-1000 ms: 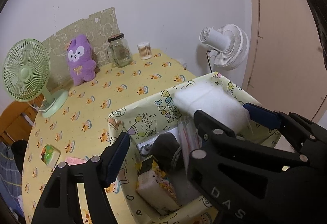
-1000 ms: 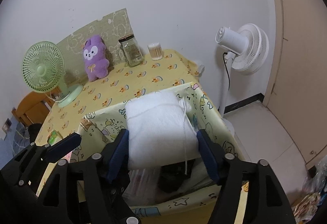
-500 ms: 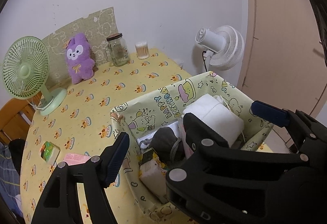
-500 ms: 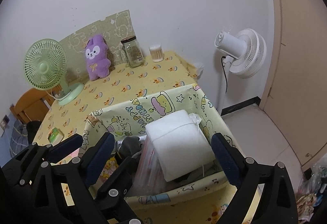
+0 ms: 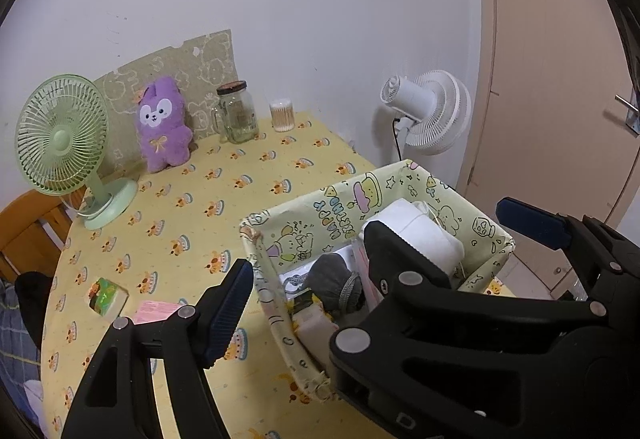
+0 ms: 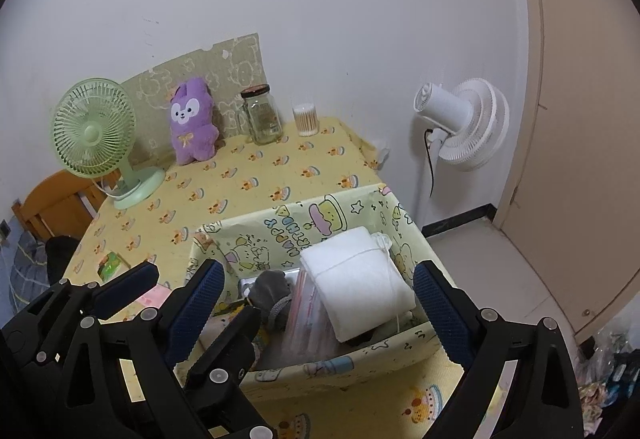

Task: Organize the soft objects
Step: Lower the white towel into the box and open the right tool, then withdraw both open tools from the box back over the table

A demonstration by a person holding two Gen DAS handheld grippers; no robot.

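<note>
The right tongs (image 6: pixel 320 315) are spread wide and hold nothing, poised above the near edge of the bin (image 6: pixel 352 359). The left tongs (image 5: pixel 372 271) are likewise spread and bare, just left of the right pair and over the bin's left half; in the left view one finger of the right tongs crosses in front of them.

The white roll (image 6: pixel 356 287), tied with thread, lies inside the bin at its right end, resting on a clear bag (image 6: pixel 304 315) and beside a grey pouch (image 6: pixel 272 287). That placement looks done, so the step in hand is the release and lift away.

The likely next soft thing is the purple plush (image 6: pixel 192 131), upright against the wall at the far side of the table (image 6: pixel 260 175), well apart from both tongs. Reaching it calls for a long reach past the bin, between the green fan (image 6: pixel 96 135) and the jar (image 6: pixel 262 115), without knocking either.
</note>
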